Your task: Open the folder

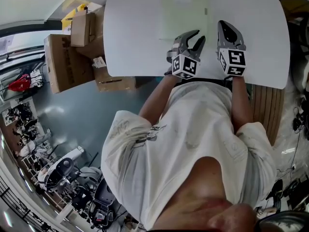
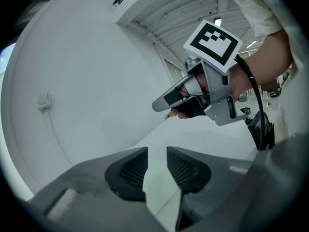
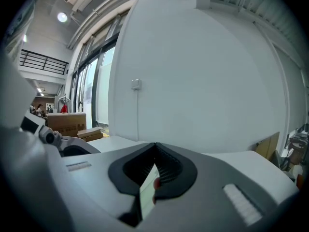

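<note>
The folder (image 1: 186,13) lies flat on the white table (image 1: 130,42), straight ahead of me, its near edge running left to right. It is so pale against the tabletop that I cannot judge its long axis, nor whether it holds anything. My left gripper (image 2: 157,151) has its jaws apart, with the folder's near edge showing in the gap, the pads off it. My right gripper (image 3: 155,146), just past the folder's right side, has its tips together. Cardboard boxes (image 1: 67,62) stand on the floor at left, contents hidden.
</note>
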